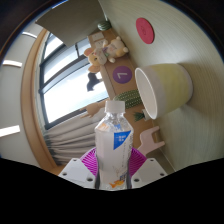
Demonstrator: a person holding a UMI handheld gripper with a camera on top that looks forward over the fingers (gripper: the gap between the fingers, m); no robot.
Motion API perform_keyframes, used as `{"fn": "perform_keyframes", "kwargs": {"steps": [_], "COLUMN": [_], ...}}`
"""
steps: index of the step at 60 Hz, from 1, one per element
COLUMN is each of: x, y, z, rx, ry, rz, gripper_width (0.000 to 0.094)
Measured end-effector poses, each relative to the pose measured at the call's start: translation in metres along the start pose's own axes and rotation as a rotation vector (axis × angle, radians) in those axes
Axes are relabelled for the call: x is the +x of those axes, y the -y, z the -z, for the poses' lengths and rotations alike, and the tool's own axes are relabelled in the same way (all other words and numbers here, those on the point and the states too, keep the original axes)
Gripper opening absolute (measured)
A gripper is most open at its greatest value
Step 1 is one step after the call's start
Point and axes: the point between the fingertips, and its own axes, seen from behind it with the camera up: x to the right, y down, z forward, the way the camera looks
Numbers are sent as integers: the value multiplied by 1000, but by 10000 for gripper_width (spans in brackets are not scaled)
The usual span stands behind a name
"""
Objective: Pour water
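Observation:
A clear plastic water bottle with a white cap and a blue and white label stands upright between my fingers. My gripper is shut on its lower part, with the purple pads pressed against both sides. The whole view is tilted. A pale yellow cup sits beyond the bottle, up and to the right of its cap, with its open mouth turned toward the bottle. The bottle's cap is a little apart from the cup's rim.
A large window with a curtain fills the left. Two teddy bears sit on a wooden shelf beyond the cup. A round pink sign and a purple one hang on the white wall.

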Motion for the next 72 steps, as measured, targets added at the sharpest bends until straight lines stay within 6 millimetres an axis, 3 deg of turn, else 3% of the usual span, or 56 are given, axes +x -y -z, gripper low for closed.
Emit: {"fn": "perform_keyframes", "kwargs": {"steps": [6,17,23,34,43,50,55,63,72], "x": [-1,-5,-4,-7,-36,-62,-80,-106,-125], "y": [14,44,56,45,4,-30,-35,-13,51], "z": [-9,-6,-5,-8,-22,-28,-26,-23,-26], "rx": [48,164,189,135,-14,-147,-193,-177,-46], "ry": [22,56,70,32,21,42,37,-15,-146], "rz": [-169,-443,-490,-370,28,534,939,1473,1828], "gripper_width": [354,363,361,363,360,383,382,381,384]}}
